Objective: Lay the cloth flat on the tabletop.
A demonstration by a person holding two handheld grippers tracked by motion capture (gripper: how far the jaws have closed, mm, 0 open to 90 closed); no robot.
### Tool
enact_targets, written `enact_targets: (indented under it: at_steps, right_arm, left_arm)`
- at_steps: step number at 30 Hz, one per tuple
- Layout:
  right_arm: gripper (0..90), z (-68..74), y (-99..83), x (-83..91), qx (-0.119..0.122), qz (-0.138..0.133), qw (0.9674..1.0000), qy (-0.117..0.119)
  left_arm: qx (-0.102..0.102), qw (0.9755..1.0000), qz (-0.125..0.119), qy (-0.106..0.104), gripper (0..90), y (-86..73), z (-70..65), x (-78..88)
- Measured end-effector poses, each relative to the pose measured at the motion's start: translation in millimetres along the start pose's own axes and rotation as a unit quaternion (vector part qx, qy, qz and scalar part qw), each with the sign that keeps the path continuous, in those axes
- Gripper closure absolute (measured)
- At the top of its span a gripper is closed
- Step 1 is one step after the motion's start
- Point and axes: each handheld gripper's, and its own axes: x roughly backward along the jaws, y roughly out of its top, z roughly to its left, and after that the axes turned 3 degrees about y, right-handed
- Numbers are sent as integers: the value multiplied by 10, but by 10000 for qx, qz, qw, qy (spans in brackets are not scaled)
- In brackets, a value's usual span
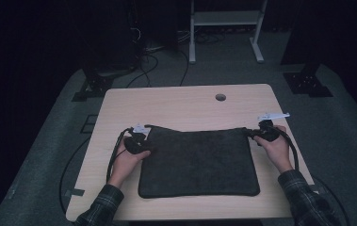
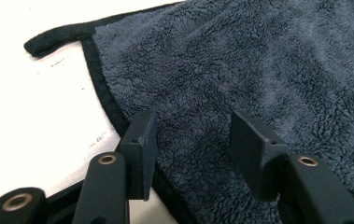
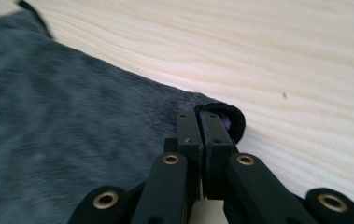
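A dark grey fleecy towel (image 1: 199, 160) lies flat on the light wooden table (image 1: 185, 101). My left gripper (image 1: 144, 139) is at the towel's far left corner. In the left gripper view the towel (image 2: 258, 60) lies under my left gripper (image 2: 193, 149), whose jaws stand open astride the hemmed edge without pressing on it. My right gripper (image 1: 251, 133) is at the towel's far right corner. In the right gripper view my right gripper (image 3: 198, 122) is shut, with the curled corner hem of the towel (image 3: 48, 130) pinched at its tips.
A round hole (image 1: 220, 97) sits in the table near its far edge. Beyond the table stand a white rack (image 1: 225, 28), cables on the floor and dark stand bases (image 1: 308, 80) at both sides. Bare tabletop surrounds the towel.
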Motion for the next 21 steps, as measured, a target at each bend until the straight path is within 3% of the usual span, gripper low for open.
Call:
enact_targets:
  at_steps: [5,8,12,14,17,21]
  right_arm:
    - [875,292,-25,229,582,-156,9975,369]
    - [875,466,-116,301,1026,19,9936,469]
    - [875,642,-341,331,1353,475,9869,735]
    - [874,649,-439,332,1400,672,9850,757]
    - [852,605,-533,332,1286,819,9847,839]
    - [737,598,-484,446,1290,538,9862,884]
  left_arm:
    - [6,10000,2,76,521,-11,-24,4]
    - [22,9999,-8,100,523,-15,-31,3]
    - [-13,9999,7,133,529,-19,-32,7]
    - [2,9999,5,132,530,-19,-32,6]
    - [10,9999,-13,135,533,-22,-31,6]
    - [-13,9999,-26,150,533,-26,-35,5]
